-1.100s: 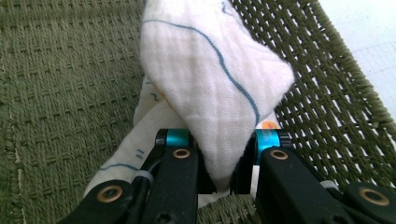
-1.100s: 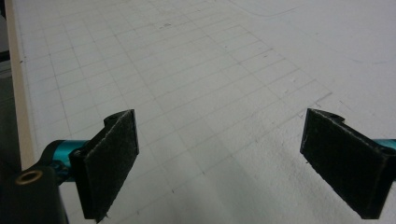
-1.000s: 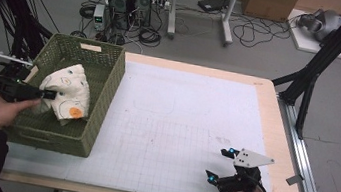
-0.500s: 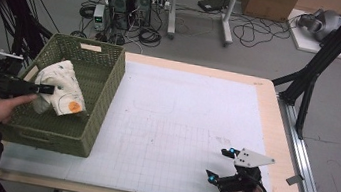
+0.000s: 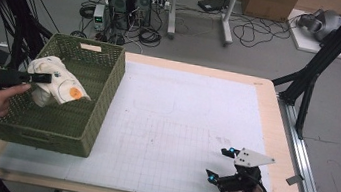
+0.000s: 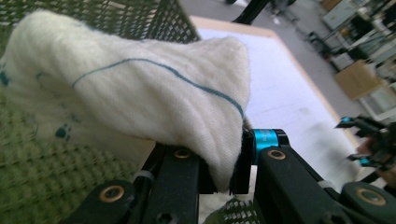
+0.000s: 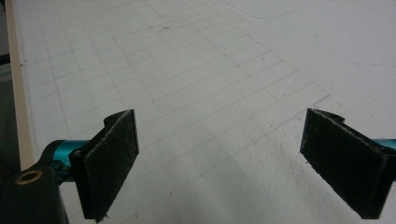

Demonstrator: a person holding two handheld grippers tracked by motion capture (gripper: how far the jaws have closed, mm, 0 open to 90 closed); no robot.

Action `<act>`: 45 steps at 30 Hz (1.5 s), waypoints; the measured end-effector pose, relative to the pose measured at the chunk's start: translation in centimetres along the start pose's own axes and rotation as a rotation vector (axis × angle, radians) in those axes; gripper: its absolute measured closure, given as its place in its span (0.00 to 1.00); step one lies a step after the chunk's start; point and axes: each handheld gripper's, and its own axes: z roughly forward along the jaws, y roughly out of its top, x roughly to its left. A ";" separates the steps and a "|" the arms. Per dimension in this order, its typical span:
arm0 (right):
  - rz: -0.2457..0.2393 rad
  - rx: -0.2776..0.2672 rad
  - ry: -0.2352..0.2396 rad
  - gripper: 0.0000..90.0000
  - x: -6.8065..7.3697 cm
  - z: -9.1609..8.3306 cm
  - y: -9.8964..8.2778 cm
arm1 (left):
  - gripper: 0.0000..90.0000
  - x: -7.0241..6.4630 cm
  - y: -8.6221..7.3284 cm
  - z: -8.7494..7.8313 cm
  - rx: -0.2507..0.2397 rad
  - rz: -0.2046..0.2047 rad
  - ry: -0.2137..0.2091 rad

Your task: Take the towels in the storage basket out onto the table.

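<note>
**Left tongs holding the cloth over the basket**

I am gripping the cloth (image 5: pixel 56 85) with my left tongs (image 5: pixel 45 78), pinching a fold of it between the two black jaws. In the left gripper view the white fabric (image 6: pixel 130 93) is bulging out above the closed jaws, showing a thin blue stitched line and small blue paw prints. In the high view an orange patch is showing on the cloth's lower side. The cloth is hanging inside the green woven basket (image 5: pixel 102 101), clear of the basket's floor as far as I can tell, near its left wall. The basket is sitting on the left part of the surface (image 5: pixel 179 127), over the edge of the white gridded mat.

I am holding my right tongs (image 5: pixel 220 164) low over the mat near the surface's front right corner, well apart from the basket. Their jaws are standing wide, with nothing but gridded mat (image 7: pixel 210 93) between the pads (image 7: pixel 112 163).
</note>
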 end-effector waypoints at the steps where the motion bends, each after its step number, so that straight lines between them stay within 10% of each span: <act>1: -0.001 0.000 0.000 0.12 0.0 0.0 0.0 | 0.94 -0.1 0.1 -0.1 -0.014 -0.007 -0.016; 10: -0.003 0.002 0.002 0.12 0.0 0.1 0.0 | 0.94 -2.6 1.9 -0.3 -0.091 0.016 -0.149; 23: -0.006 0.001 0.009 0.12 -0.1 0.3 0.2 | 0.94 -9.4 4.1 3.5 -0.039 0.149 -0.305; 34: -0.015 -0.024 0.016 0.12 -0.1 0.2 0.5 | 0.94 -16.7 3.5 12.4 0.119 0.273 -0.426; 45: -0.022 -0.046 0.014 0.15 -0.2 0.0 0.9 | 0.93 -18.9 -2.1 22.8 0.347 0.328 -0.409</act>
